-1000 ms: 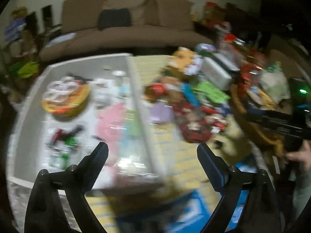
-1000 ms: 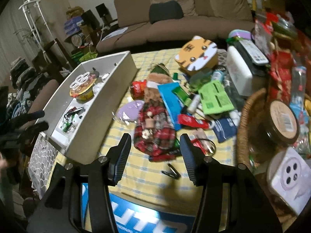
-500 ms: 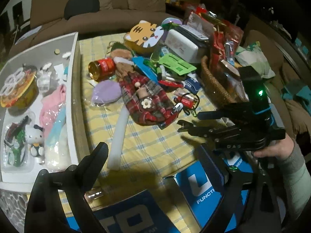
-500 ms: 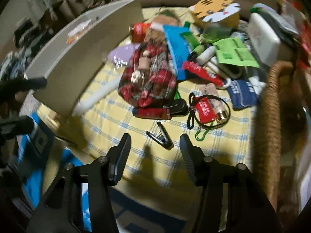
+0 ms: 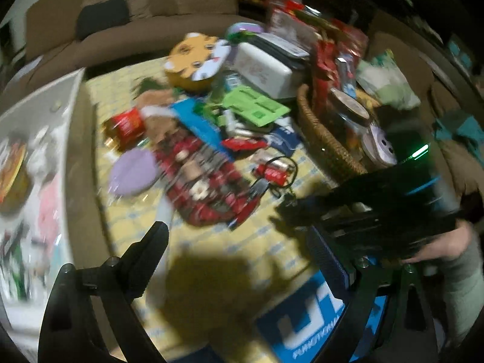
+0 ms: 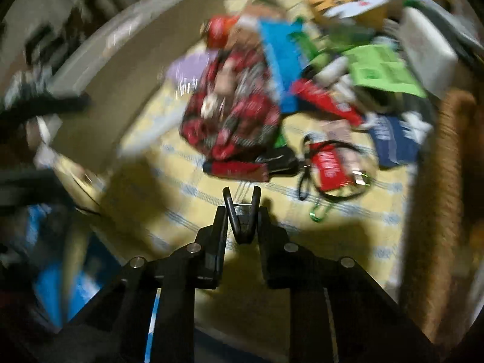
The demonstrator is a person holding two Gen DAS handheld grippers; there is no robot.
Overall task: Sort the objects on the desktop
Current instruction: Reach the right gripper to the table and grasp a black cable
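While both pictures are blurred, a small black clip [image 6: 242, 220] is seen pinched in the right gripper [image 6: 241, 211], held just above the yellow checked table [image 6: 348, 242]. The left gripper [image 5: 239, 242] is held wide apart with nothing in it. A red plaid cloth toy [image 6: 236, 115] is seen lying near the clip. A white tray [image 5: 72, 139] is seen on the left.
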